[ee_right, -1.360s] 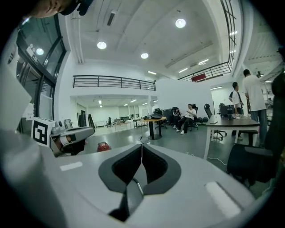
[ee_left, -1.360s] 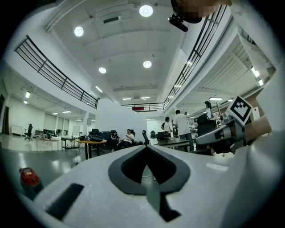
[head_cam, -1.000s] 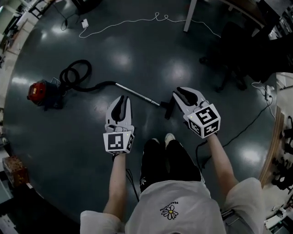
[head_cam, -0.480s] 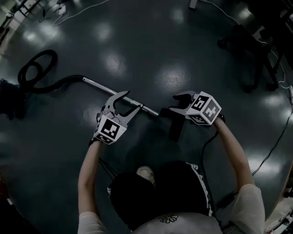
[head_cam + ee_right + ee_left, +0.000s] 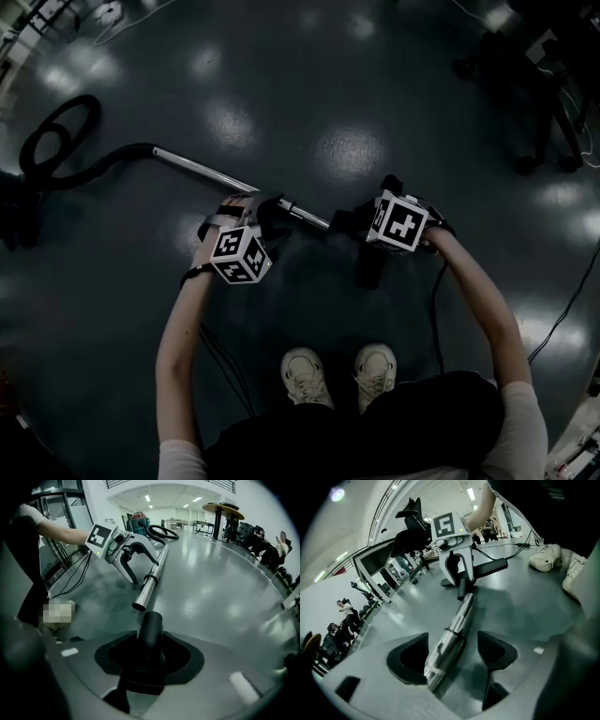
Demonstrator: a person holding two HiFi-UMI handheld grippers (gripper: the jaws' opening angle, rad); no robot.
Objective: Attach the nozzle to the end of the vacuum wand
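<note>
A silver vacuum wand (image 5: 197,171) lies slanted on the dark floor, its hose end at the upper left. My left gripper (image 5: 253,208) straddles the wand near its free end. Its jaws are opening, and the wand (image 5: 459,616) lies between the pads with a gap on the right side. The black nozzle (image 5: 370,267) lies just past the wand's open end. My right gripper (image 5: 361,220) stands over the nozzle neck (image 5: 151,630), jaws spread wide to either side of it. In the right gripper view the wand's mouth (image 5: 139,605) is a little short of the neck.
A black hose (image 5: 56,141) coils at the upper left toward the dark vacuum body (image 5: 14,216). The person's shoes (image 5: 305,375) are close behind the grippers, with thin cables (image 5: 220,347) beside them. A chair base (image 5: 544,94) stands at the upper right.
Both grippers came down from waist height to the floor and their jaws spread. The left now straddles the wand and the right straddles the nozzle. The head has dropped closer.
</note>
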